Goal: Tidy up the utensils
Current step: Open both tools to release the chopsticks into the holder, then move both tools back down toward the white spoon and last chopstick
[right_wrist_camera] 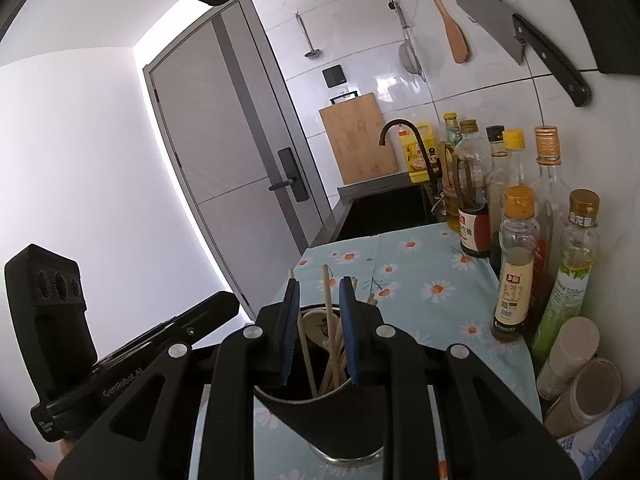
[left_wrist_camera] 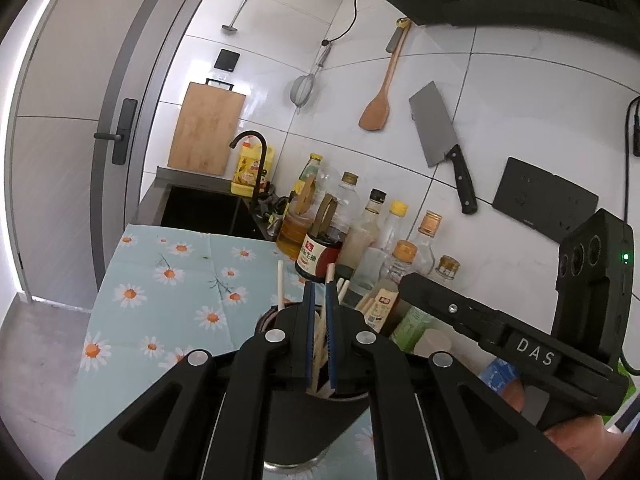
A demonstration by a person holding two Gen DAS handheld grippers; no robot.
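- Left gripper (left_wrist_camera: 319,292) over the dark holder (left_wrist_camera: 304,420), fingers narrowly parted, a thin stick between the pads; actual grip cannot be told.
- Right gripper (right_wrist_camera: 320,292) over the same holder (right_wrist_camera: 320,416), fingers parted wider, chopsticks (right_wrist_camera: 334,344) standing loose between, none pinched.
- Holder on daisy-print cloth (right_wrist_camera: 424,280), chopsticks upright inside.
- Bottles (right_wrist_camera: 516,260) along the wall beside.
- Sink (left_wrist_camera: 204,208), cutting board (left_wrist_camera: 206,128) beyond.
- Cleaver (left_wrist_camera: 436,128), wooden spatula (left_wrist_camera: 378,108) on tiled wall.

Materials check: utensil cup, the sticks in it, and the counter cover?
Utensil cup: looks like metal, shiny silver base rim below a dark matte wall.
Chopsticks: pale, matte, likely bamboo or wood; grain not resolvable.
Daisy-print cover: creased with fold lines, probably thin cloth or plastic sheet; cannot tell which.
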